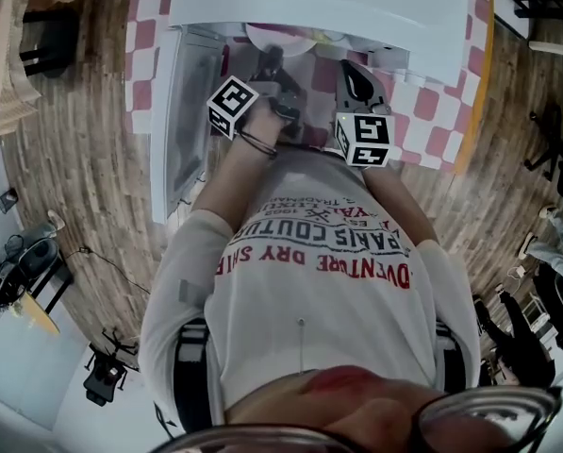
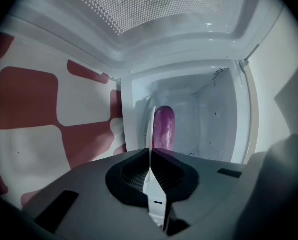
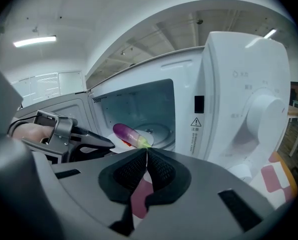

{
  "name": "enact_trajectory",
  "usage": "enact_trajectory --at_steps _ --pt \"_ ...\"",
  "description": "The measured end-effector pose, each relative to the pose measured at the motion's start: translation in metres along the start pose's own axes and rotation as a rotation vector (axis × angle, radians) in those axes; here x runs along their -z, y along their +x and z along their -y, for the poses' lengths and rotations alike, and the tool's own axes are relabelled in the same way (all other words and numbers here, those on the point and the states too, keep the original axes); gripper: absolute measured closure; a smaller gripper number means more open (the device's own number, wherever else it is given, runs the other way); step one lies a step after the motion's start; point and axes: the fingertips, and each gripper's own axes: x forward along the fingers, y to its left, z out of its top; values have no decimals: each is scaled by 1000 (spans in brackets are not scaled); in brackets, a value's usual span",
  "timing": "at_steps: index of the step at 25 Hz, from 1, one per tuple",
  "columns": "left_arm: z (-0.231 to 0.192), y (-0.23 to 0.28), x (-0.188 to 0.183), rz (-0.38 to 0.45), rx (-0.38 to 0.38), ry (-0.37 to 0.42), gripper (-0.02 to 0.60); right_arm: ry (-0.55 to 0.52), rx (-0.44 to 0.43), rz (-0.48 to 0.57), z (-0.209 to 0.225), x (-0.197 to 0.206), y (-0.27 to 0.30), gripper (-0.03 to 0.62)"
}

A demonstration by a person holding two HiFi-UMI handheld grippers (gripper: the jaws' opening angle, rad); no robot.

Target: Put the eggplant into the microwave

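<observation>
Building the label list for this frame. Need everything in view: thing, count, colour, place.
tablecloth: 1, pink-and-white check, under the microwave
microwave: 1, white, door open
plate: 1, white, at the microwave's open front
eggplant: 1, purple with green stem, lying on the plate
floor: wood, around the table
left gripper: 1, grey, shut on the plate's edge
right gripper: 1, grey, shut, empty
shirt: 1, white, printed, on the person

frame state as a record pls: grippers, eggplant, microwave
left gripper: shut on the rim of a white plate
right gripper: shut, empty, in front of the microwave
eggplant: purple, lying on the white plate at the cavity opening
microwave: white, door open
turntable: bare
surface: red-and-white checked cloth
</observation>
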Motion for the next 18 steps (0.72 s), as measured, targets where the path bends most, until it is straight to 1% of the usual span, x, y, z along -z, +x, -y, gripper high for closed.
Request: enact_trajectory --at_steps 2,11,18 --pt "-1 5 -1 -13 -7 -18 546 2 -2 -7 0 2 2 568" --pt "-8 26 -3 -27 -59 -51 545 12 -14 -32 -3 10 10 568" --pt "-8 35 -2 -48 -78 -55 545 11 -4 -27 4 5 15 568"
